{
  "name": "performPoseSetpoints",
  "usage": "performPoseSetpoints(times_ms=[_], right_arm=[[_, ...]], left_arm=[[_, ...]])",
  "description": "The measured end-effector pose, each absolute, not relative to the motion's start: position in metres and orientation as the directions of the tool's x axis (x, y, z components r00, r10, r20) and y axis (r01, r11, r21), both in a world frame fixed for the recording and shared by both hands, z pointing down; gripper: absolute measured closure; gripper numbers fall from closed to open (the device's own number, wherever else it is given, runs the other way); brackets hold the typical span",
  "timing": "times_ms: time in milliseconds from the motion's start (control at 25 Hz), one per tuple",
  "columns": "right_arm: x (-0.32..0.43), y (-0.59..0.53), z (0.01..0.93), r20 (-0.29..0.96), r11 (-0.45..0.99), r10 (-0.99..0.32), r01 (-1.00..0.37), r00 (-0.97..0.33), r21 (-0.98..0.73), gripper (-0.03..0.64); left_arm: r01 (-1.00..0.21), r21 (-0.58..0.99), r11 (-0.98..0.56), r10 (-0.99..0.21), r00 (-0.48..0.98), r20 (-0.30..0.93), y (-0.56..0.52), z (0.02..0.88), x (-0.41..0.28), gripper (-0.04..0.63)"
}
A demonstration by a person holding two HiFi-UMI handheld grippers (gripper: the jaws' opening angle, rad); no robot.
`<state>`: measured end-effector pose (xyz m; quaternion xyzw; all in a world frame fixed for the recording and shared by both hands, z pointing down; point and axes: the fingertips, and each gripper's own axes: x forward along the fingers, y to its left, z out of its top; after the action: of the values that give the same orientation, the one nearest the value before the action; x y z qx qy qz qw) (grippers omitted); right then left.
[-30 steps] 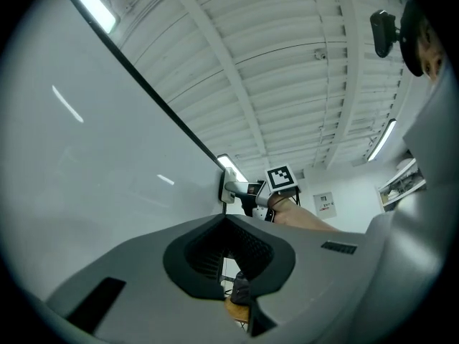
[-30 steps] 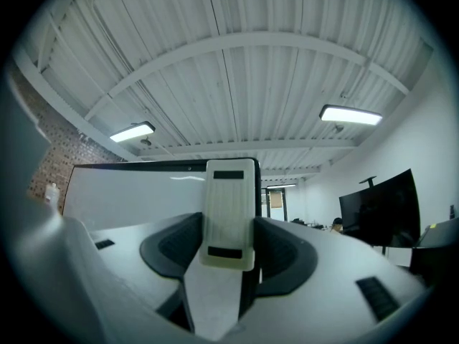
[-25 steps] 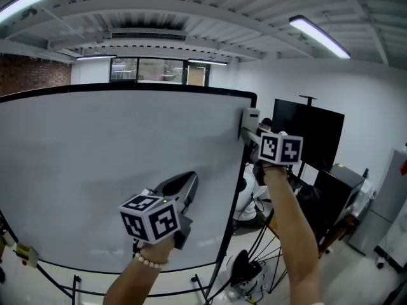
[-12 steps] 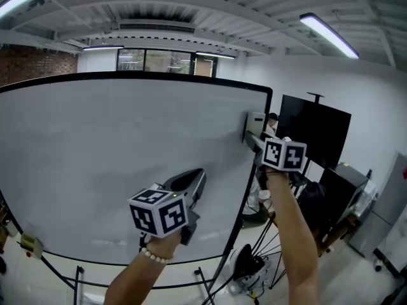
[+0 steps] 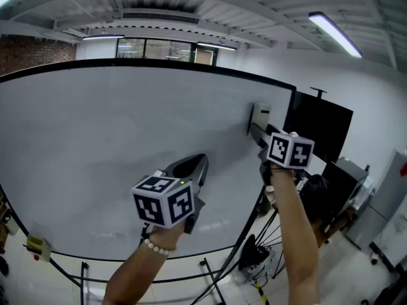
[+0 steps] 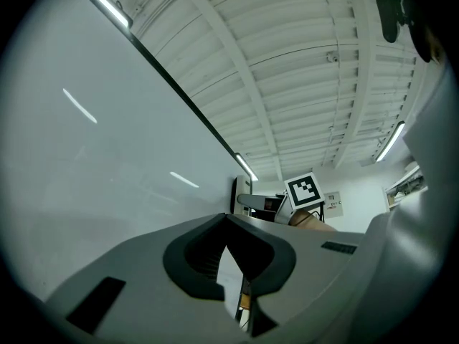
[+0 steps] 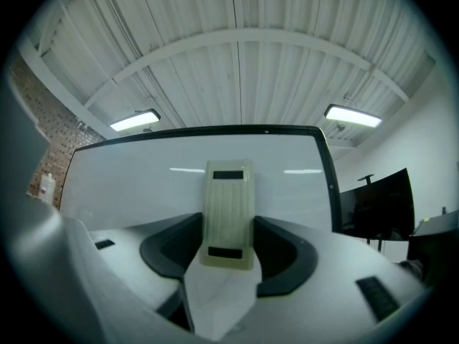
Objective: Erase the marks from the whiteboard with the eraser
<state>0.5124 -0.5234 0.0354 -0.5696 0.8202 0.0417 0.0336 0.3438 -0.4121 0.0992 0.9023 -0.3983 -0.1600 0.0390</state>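
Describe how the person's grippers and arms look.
Both the left gripper and right gripper have pale grey bodies, dark jaw pads and a cube with black-and-white square markers. No sleeves show; a pale bead bracelet is on the left wrist.

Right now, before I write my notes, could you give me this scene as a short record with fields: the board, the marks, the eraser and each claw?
whiteboard: large, fills the left and middle of the head view
marks: none that I can make out on the visible surface
eraser: pale block, near the board's upper right edge, seems to lie against the surface
right claw: shut on the eraser
left claw: shut, nothing in it, close to the board, lower than the right claw
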Motion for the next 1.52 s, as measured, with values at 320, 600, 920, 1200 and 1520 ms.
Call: performPoseSetpoints(times_ms=[320, 600, 920, 1200, 1520], right_arm=[[0.454, -0.510, 0.039, -0.107, 0.309, -0.945, -0.951, -0.310, 0.028, 0.365], [0.395, -0.496, 0.043, -0.110, 0.303, -0.946, -0.953, -0.304, 0.028, 0.365], [0.321, -0.472, 0.046, -0.090, 0.344, -0.934, -0.938, -0.346, 0.040, 0.365], [0.257, -0.452, 0.055, -0.063, 0.373, -0.925, -0.927, -0.375, 0.043, 0.365], [0.188, -0.428, 0.061, -0.054, 0.398, -0.916, -0.917, -0.398, 0.008, 0.365]], left_arm=[[-0.667, 0.187, -0.721, -0.692, 0.674, -0.259, -0.413, 0.098, 0.294, 0.606], [-0.646, 0.162, -0.746, -0.664, 0.702, -0.257, -0.410, 0.100, 0.260, 0.606], [-0.671, 0.188, -0.717, -0.695, 0.669, -0.265, -0.392, 0.099, 0.214, 0.606], [-0.685, 0.196, -0.701, -0.712, 0.657, -0.249, -0.361, 0.103, 0.171, 0.606], [-0.726, 0.221, -0.652, -0.758, 0.612, -0.225, -0.307, 0.121, 0.103, 0.606]])
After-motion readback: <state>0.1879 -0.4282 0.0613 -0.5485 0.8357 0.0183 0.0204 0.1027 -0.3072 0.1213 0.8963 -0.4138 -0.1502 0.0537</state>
